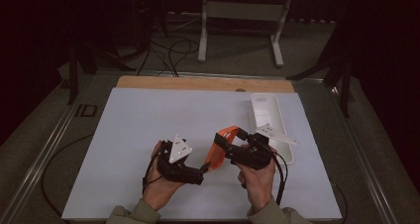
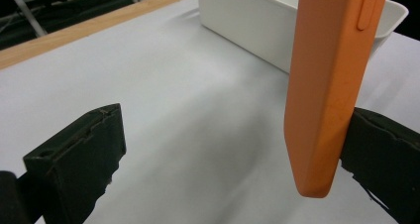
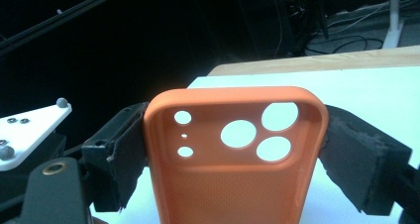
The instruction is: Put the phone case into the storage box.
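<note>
The orange case (image 3: 236, 159), judged light, rubbery and prone to flex, hangs above the counter (image 1: 148, 125) pinched across its width by the right tongs (image 3: 236, 149), a sound hold, while the left tongs (image 2: 237, 149) stand spread around its lower corner.

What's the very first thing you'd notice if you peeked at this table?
The bright orange phone case, held upright between the right gripper's black jaws near the middle of the white table. The left gripper is beside it with its jaws wide apart, one of them just behind the case's edge. A long white tray lies at the table's far right.
</note>
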Demonstrator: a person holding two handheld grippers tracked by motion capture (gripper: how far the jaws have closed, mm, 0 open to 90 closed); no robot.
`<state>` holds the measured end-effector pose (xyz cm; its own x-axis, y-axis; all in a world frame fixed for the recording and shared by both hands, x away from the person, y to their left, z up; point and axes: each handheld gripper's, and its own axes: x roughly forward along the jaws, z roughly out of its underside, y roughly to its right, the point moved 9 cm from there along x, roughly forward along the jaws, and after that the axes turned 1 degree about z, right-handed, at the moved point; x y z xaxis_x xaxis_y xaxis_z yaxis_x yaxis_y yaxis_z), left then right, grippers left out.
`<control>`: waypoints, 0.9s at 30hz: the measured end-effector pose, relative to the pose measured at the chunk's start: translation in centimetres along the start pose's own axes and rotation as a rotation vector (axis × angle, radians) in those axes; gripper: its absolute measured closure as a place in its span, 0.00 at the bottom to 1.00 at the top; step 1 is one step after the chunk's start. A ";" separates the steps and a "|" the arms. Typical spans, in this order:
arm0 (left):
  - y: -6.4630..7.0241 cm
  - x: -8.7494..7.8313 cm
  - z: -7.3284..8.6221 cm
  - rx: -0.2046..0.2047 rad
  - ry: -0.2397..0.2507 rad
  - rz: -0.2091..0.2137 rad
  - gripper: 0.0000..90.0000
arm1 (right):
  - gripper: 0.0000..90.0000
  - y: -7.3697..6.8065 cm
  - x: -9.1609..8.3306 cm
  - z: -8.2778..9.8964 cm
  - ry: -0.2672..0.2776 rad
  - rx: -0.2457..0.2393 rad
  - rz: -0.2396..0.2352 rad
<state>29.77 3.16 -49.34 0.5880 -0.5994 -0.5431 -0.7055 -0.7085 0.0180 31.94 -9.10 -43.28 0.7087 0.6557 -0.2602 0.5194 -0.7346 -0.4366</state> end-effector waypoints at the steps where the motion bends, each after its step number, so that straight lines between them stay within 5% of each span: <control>1: 0.0 0.0 0.0 0.001 0.003 0.001 0.00 | 0.18 -0.1 0.1 0.0 -0.001 -0.001 -0.003; 9: 0.2 -0.5 0.1 0.015 0.011 0.025 0.00 | 0.18 -0.1 0.5 -0.1 -0.005 -0.022 0.019; 27: -2.5 -2.3 0.4 -0.024 0.043 -0.008 0.00 | 0.18 0.6 0.2 -1.1 0.012 -0.032 0.048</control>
<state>30.00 6.45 -48.49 0.6106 -0.6086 -0.5067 -0.6912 -0.7219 0.0340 32.97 -9.64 -42.63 0.7387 0.6175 -0.2700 0.4994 -0.7706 -0.3960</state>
